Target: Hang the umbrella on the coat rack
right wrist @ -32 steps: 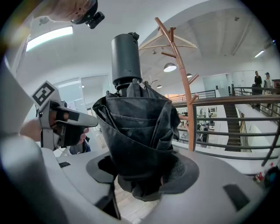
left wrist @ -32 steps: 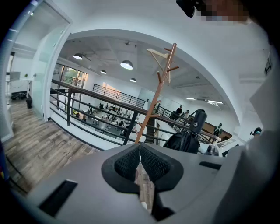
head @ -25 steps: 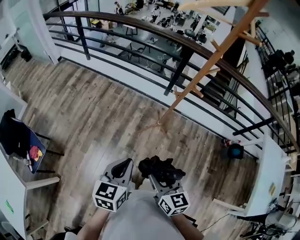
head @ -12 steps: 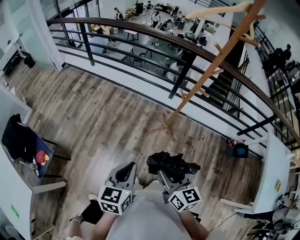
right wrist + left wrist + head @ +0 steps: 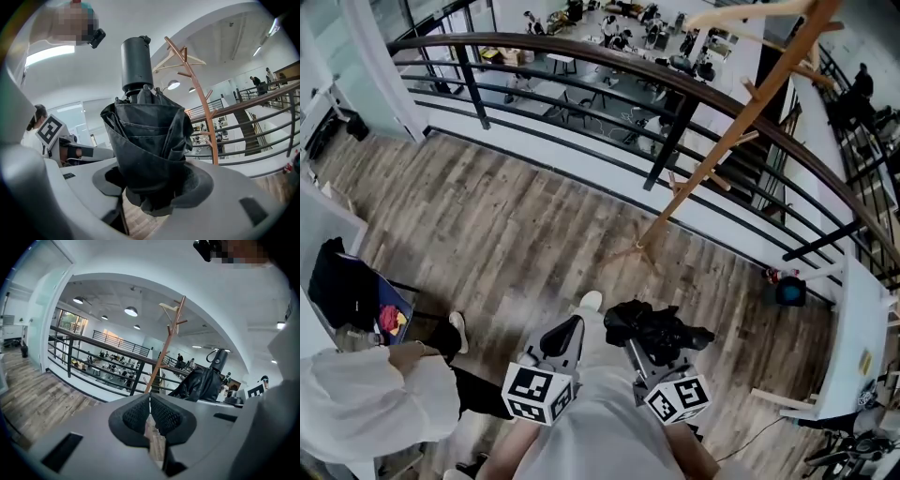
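Person entered left | right gripper fingers clamp umbrella | left gripper fingers together | coat rack ahead

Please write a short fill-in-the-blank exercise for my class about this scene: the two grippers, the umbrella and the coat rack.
1. The right gripper is shut on a folded umbrella whose colour is ____.
2. The left gripper has its jaws together and holds ____.
3. The coat rack, made of ____, stands beside the railing.

Missing words: black; nothing; wood.
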A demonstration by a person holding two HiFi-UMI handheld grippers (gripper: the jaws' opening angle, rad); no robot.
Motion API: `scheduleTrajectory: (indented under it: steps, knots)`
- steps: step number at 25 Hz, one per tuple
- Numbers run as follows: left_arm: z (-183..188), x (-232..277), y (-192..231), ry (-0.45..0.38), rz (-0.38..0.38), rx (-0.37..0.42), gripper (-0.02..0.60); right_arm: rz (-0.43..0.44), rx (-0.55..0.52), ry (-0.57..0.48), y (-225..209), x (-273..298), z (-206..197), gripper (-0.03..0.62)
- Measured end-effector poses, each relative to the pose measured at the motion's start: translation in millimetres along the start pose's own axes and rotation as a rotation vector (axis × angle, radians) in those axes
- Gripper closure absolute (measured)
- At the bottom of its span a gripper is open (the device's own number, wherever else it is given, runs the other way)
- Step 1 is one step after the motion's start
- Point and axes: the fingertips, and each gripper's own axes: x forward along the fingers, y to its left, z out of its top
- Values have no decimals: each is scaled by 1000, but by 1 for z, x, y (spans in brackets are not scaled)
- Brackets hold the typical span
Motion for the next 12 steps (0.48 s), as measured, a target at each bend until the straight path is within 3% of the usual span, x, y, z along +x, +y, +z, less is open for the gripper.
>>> scheduleTrajectory:
  steps: [7, 12]
  knots:
    - [33, 63, 33, 108, -17, -2, 557, -100, 6, 18, -49, 64, 23, 312]
    - [55, 102, 60, 129, -56, 27, 557, -154, -1, 2, -72, 110, 40, 312]
